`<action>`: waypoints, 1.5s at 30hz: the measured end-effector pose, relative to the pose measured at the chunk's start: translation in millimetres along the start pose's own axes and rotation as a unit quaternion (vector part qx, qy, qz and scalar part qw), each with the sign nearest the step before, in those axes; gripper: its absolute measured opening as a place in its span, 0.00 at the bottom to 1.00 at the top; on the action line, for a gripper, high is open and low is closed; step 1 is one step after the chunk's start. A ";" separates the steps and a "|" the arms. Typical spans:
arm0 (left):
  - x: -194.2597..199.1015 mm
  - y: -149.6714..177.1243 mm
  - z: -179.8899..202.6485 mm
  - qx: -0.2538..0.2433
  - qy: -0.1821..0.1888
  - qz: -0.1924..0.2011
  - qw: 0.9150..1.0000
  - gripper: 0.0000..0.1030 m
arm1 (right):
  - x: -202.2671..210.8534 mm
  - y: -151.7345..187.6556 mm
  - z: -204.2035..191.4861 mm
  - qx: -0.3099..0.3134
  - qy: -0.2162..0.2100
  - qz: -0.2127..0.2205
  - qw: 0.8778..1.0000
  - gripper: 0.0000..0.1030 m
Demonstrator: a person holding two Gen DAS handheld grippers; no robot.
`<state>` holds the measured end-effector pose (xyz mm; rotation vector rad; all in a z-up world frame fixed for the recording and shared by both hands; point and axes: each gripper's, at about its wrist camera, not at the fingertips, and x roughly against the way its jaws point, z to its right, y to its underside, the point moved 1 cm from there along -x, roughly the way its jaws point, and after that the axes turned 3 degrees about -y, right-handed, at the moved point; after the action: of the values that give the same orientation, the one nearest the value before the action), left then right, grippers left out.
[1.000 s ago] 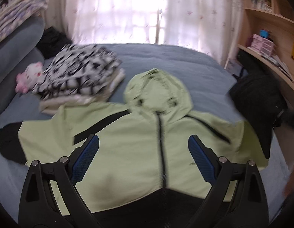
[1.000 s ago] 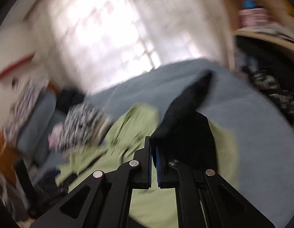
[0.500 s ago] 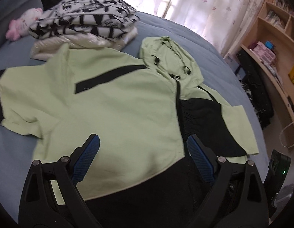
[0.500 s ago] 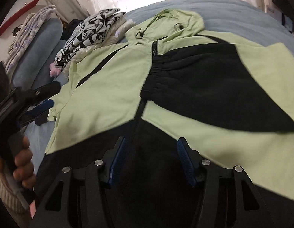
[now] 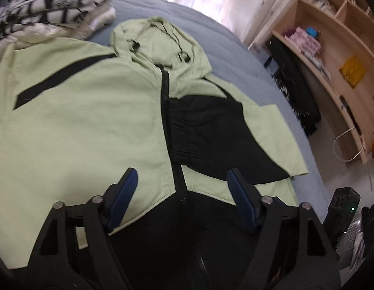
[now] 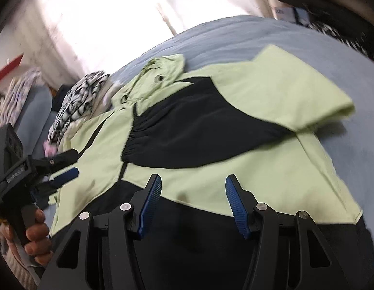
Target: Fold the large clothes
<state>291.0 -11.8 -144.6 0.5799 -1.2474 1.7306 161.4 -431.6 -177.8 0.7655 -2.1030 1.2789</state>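
A light green hooded jacket (image 5: 90,125) with black panels lies face up on the blue bed (image 5: 235,55). Its right sleeve (image 6: 211,125) is folded across the chest, the black cuff beside the zipper (image 5: 166,101). My left gripper (image 5: 182,181) hovers over the lower zipper and the black hem. Its jaws are closing, with fabric below them and the pads pressing on nothing. From the right wrist view, the left gripper (image 6: 71,164) sits at the jacket's left edge in a hand (image 6: 37,232). My right gripper (image 6: 193,184) stands open above the hem, holding nothing.
A stack of folded clothes (image 5: 42,7) with a black-and-white top piece sits beyond the jacket's left shoulder. Wooden shelves (image 5: 331,48) and a dark hanging garment (image 5: 295,84) stand right of the bed. A black device (image 5: 341,207) with a green light is at lower right.
The right gripper let go of the black-cuffed sleeve, which now lies folded over the chest. Both grippers sank toward the jacket's hem. The left jaws have narrowed.
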 end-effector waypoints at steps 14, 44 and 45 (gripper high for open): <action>-90.9 -27.1 23.4 -0.039 -0.081 -0.040 0.995 0.43 | -13.0 10.5 22.9 -0.017 -0.019 0.003 1.000 0.55; -11.2 -55.4 -102.9 0.033 -0.110 0.015 0.993 0.48 | 8.3 -47.4 -4.2 -0.036 -0.006 -0.052 0.998 0.73; -9.5 -57.3 -99.8 0.032 -0.109 0.023 0.993 0.51 | 12.8 -58.1 -2.1 -0.032 0.000 -0.046 0.998 0.74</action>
<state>357.5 81.0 -161.8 0.8022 -1.3680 1.7870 194.4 -454.4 -133.8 0.8251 -2.0737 1.1567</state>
